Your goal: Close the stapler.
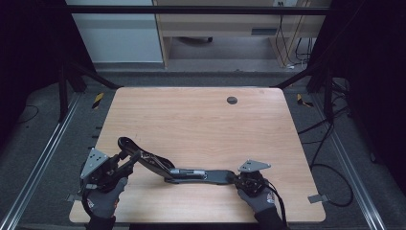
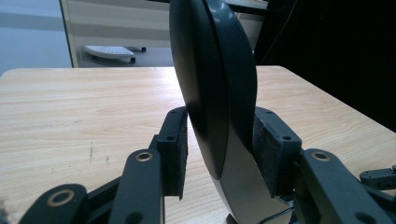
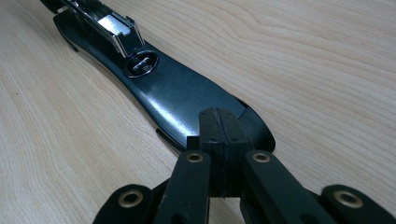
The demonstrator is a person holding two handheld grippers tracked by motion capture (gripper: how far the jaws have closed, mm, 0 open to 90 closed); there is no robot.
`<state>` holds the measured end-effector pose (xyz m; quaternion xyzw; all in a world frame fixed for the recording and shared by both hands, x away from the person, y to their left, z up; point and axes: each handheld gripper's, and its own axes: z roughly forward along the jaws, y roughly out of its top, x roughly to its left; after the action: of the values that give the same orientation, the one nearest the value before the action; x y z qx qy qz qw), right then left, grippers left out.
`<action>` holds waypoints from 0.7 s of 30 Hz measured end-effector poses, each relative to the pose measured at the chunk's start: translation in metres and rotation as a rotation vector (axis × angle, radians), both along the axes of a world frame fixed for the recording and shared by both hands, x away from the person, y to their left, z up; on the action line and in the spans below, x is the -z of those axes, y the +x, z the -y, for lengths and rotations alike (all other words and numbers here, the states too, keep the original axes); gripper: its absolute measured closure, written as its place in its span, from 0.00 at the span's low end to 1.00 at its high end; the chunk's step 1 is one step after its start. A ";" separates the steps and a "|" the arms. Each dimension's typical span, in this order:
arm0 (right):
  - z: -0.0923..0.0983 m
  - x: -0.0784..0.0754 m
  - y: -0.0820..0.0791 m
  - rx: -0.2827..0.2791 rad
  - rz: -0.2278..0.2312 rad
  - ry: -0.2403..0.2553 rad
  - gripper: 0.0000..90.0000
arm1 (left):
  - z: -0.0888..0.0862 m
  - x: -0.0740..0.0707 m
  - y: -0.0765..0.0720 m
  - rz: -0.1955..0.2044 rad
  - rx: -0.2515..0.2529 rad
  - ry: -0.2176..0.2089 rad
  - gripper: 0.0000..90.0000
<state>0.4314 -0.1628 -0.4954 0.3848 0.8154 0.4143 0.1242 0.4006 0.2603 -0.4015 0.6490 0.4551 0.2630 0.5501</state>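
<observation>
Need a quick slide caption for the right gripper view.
Right claw, jaws shut together, presses the base end of an opened black stapler onto the wooden table.

A black stapler [image 1: 177, 170] with a silvery metal channel lies on the pale wood-grain table [image 1: 201, 120].

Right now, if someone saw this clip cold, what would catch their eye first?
A large black stapler lies swung open along the near edge of the wooden table. The left gripper has the stapler's raised top arm between its jaws near the left edge, one pad against it. The right gripper, jaws shut, presses down on the flat base's end at the right.
</observation>
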 end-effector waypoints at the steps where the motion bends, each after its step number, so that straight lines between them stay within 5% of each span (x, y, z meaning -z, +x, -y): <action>1: 0.000 0.000 0.000 -0.001 0.000 0.000 1.00 | 0.001 -0.001 0.000 0.001 -0.001 0.002 0.64; 21: 0.000 0.000 0.000 0.005 -0.002 0.006 1.00 | 0.014 -0.004 -0.003 0.021 -0.019 0.001 0.66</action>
<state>0.4313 -0.1628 -0.4957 0.3878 0.8133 0.4158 0.1233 0.3977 0.2463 -0.3972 0.6422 0.4551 0.2753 0.5520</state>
